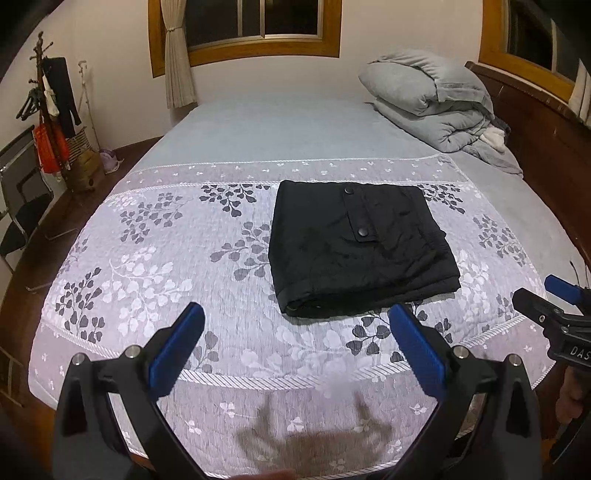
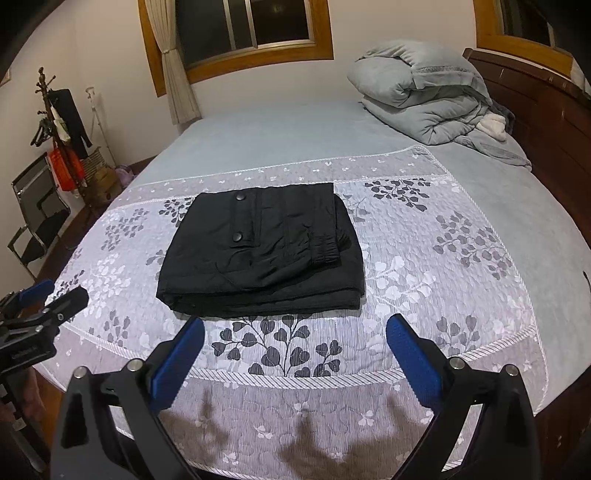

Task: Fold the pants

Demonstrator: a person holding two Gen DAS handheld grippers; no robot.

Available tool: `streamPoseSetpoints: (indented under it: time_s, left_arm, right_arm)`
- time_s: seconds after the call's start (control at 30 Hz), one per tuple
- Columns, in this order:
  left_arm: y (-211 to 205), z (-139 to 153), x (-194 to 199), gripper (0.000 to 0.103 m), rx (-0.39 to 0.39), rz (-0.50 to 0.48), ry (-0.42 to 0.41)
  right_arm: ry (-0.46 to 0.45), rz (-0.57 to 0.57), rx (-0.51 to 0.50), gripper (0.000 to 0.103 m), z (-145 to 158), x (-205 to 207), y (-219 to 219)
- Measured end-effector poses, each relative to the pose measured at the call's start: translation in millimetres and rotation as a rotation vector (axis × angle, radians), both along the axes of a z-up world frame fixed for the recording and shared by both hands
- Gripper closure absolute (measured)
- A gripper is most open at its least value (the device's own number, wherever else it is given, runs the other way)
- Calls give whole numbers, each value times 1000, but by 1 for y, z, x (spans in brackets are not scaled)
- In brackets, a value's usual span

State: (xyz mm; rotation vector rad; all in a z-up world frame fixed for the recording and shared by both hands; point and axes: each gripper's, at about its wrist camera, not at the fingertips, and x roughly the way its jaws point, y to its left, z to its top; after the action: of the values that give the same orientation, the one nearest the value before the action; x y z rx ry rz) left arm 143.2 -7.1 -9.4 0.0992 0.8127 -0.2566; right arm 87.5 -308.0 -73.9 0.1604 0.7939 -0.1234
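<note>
Looking along your left gripper (image 1: 295,328), you see its blue pads (image 1: 177,343) spread wide apart with nothing between them, held above the near part of the patterned bedspread (image 1: 155,266). The black pants (image 1: 354,251) lie just beyond the fingertips as a flat folded rectangle, resting on the bedspread a little right of centre, apart from both grippers. Two snap buttons show on a flap on top; the thick folded edge faces you, and the bundle's slightly longer side runs away from you toward the window (image 1: 258,22). Your right gripper (image 1: 550,291) enters at the right edge, off the cloth; its jaw state cannot be read here. A rolled grey duvet (image 1: 428,103) sits at the far right by the wooden headboard (image 1: 535,122), and a coat rack (image 1: 48,96) and basket (image 1: 83,162) stand on the floor at left. Nothing lies between gripper and pants. From the right wrist view, your right gripper (image 2: 295,328) is likewise wide open and empty above the bedspread (image 2: 443,258). The pants (image 2: 266,251) lie left of centre, elastic cuff on the right side of the top layer, stacked folds facing you. Your left gripper (image 2: 48,299) shows at the left edge.
</note>
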Motion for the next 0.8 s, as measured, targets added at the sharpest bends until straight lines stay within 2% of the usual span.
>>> streamPoseSetpoints:
  time_s: [0.8]
  left_arm:
    - [-1,2,1,3,5,-4,-1]
  right_arm:
    - [-1,-6,11,4,-2,0,-6]
